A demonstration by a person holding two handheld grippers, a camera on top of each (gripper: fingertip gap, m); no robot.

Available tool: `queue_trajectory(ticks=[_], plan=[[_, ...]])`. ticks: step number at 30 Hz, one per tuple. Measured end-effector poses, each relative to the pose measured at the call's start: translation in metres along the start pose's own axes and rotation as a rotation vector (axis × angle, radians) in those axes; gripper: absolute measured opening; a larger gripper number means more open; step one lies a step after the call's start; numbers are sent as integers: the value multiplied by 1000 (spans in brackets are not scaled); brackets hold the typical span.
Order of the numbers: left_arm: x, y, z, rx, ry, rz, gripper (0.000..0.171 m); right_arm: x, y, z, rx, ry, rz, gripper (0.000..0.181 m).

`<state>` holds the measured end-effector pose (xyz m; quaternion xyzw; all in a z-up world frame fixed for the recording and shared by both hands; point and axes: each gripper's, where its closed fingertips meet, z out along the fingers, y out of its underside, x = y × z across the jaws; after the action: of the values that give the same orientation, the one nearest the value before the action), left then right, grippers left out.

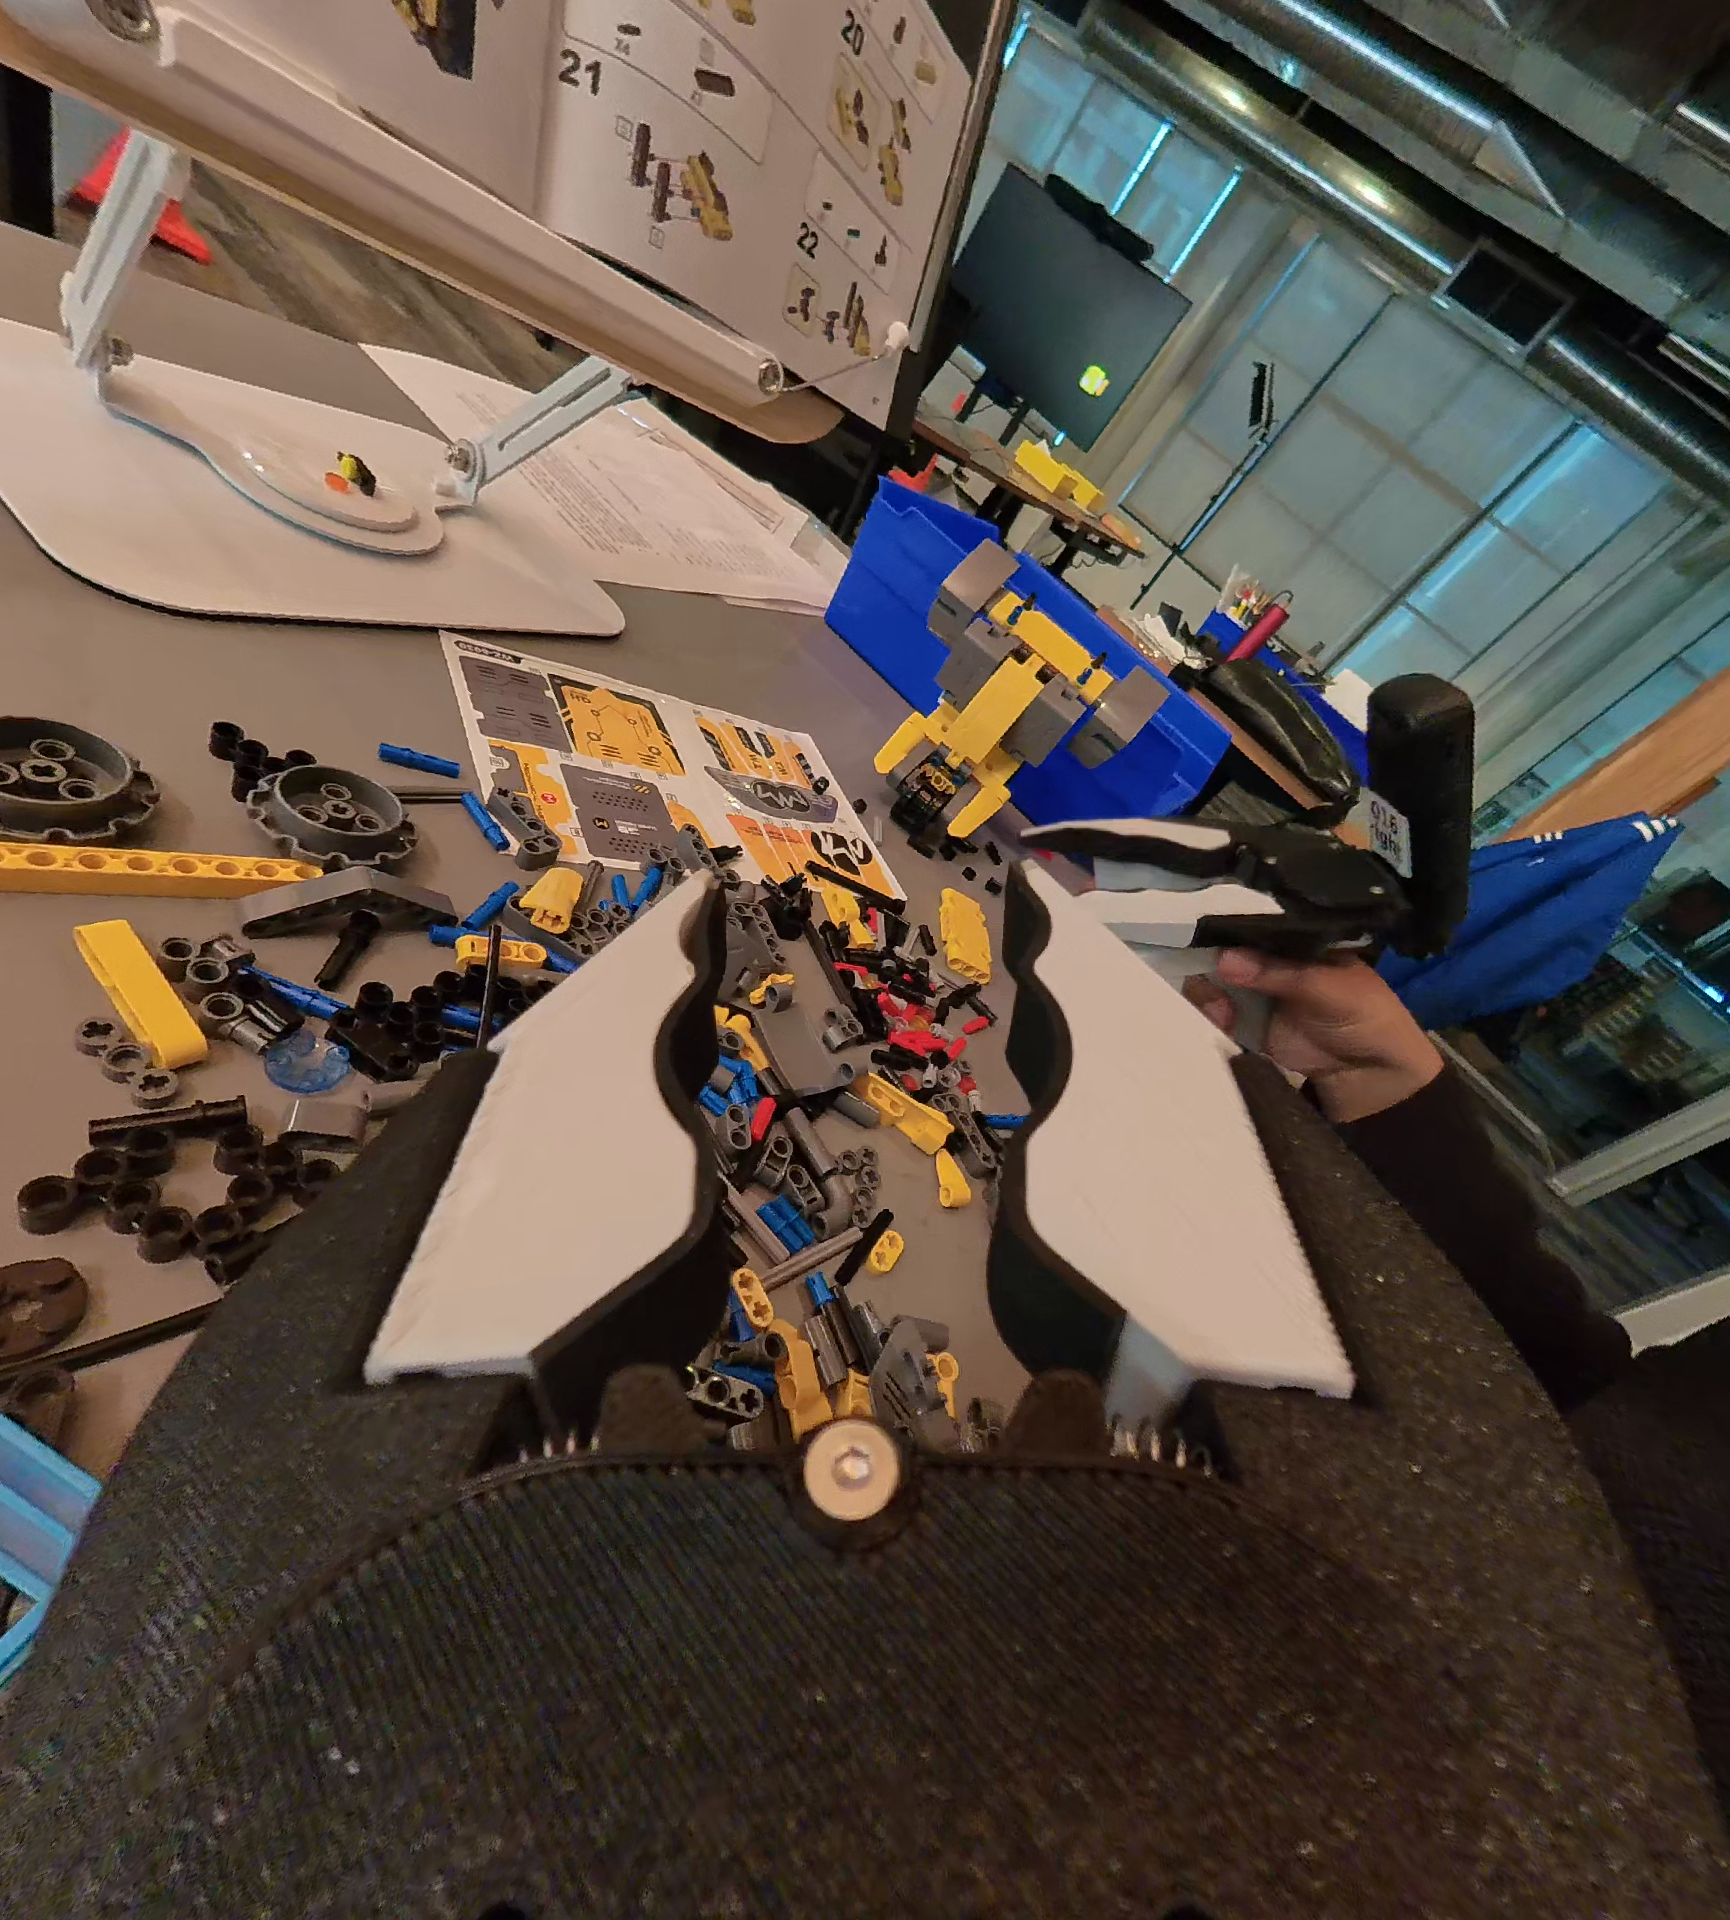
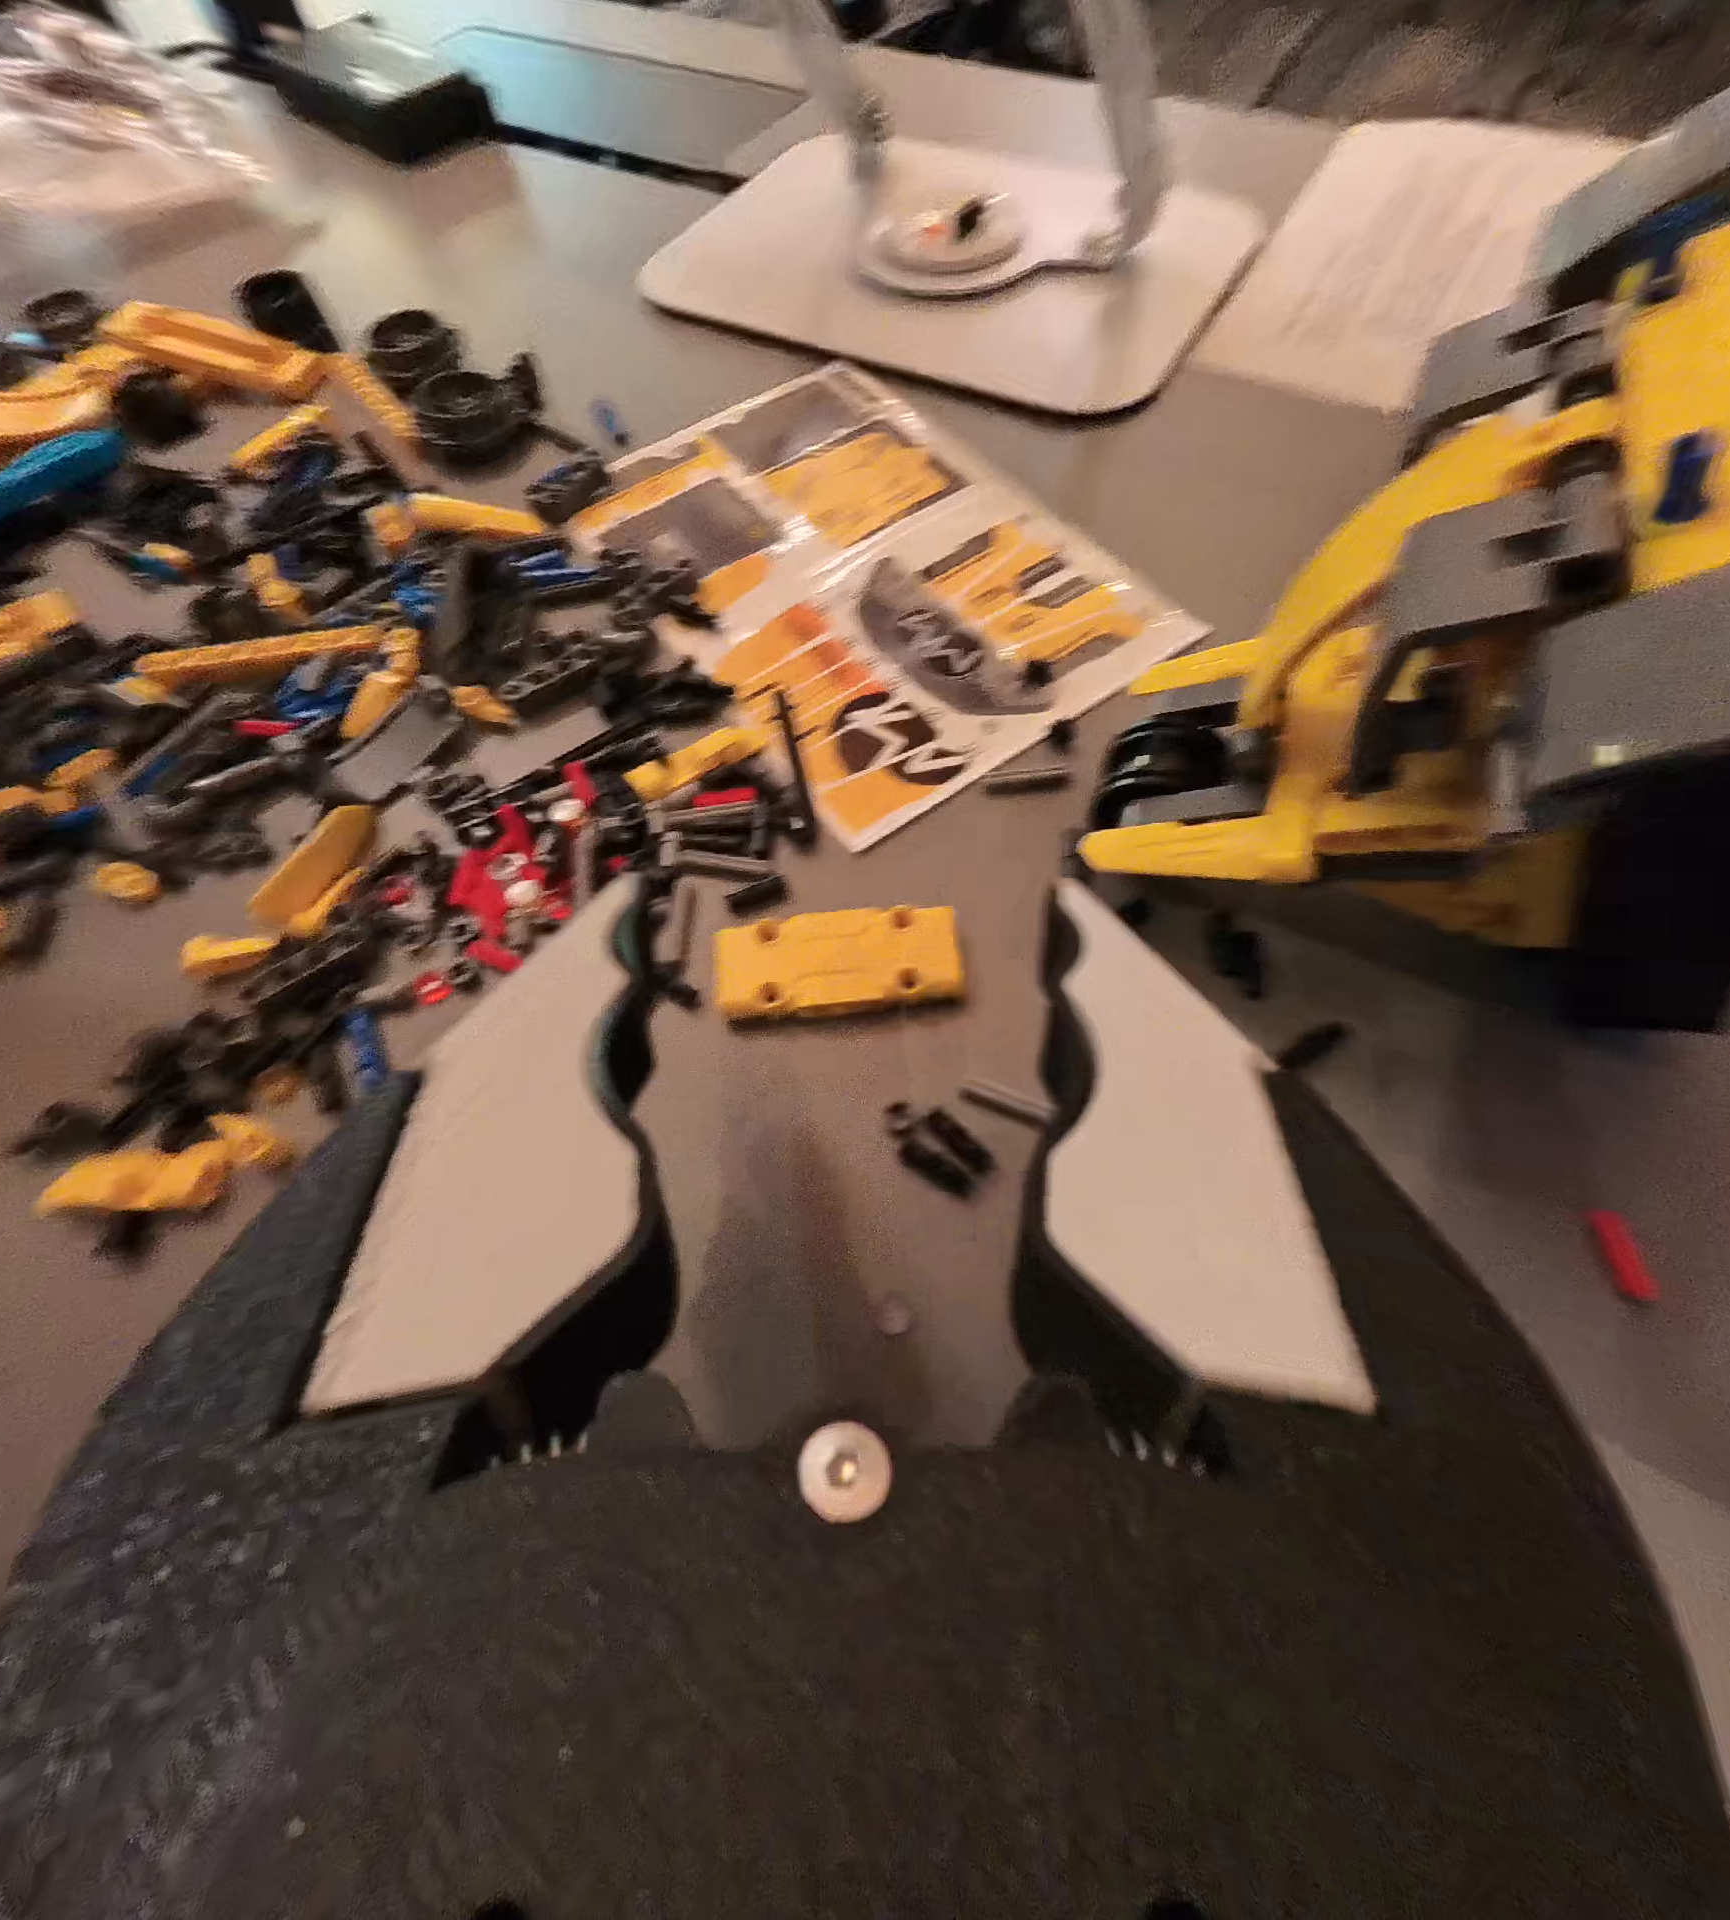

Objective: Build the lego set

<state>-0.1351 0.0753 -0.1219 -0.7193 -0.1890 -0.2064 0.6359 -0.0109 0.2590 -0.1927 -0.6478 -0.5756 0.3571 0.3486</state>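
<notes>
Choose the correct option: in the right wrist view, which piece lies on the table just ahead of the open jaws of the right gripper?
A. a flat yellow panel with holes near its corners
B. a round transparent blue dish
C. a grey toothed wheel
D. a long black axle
A: the flat yellow panel lies alone on the grey table, ahead of the right gripper, whose jaws stand apart and hold nothing.
</notes>
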Motion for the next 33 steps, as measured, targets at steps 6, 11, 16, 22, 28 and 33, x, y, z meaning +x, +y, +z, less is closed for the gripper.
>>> queue_trajectory(ticks=[6,11,16,22,28,33], plan=[[4,-1,-1,5,7,12,50,7,24,19,-175,110,-158,89],[8,-3,-2,12,22,9,50,5,24,22,-215,67,-109,28],[12,-5,-4,21,36,5,50,1,11,9,-131,4,-2,59],[15,-3,-3,13,37,24,50,6,28,17,-252,34,-48,73],[13,-4,-3,18,39,3,50,0,29,19,-293,-4,-88,58],[15,-3,-3,14,50,0,51,-24,8,-10,-173,-48,-123,58]])
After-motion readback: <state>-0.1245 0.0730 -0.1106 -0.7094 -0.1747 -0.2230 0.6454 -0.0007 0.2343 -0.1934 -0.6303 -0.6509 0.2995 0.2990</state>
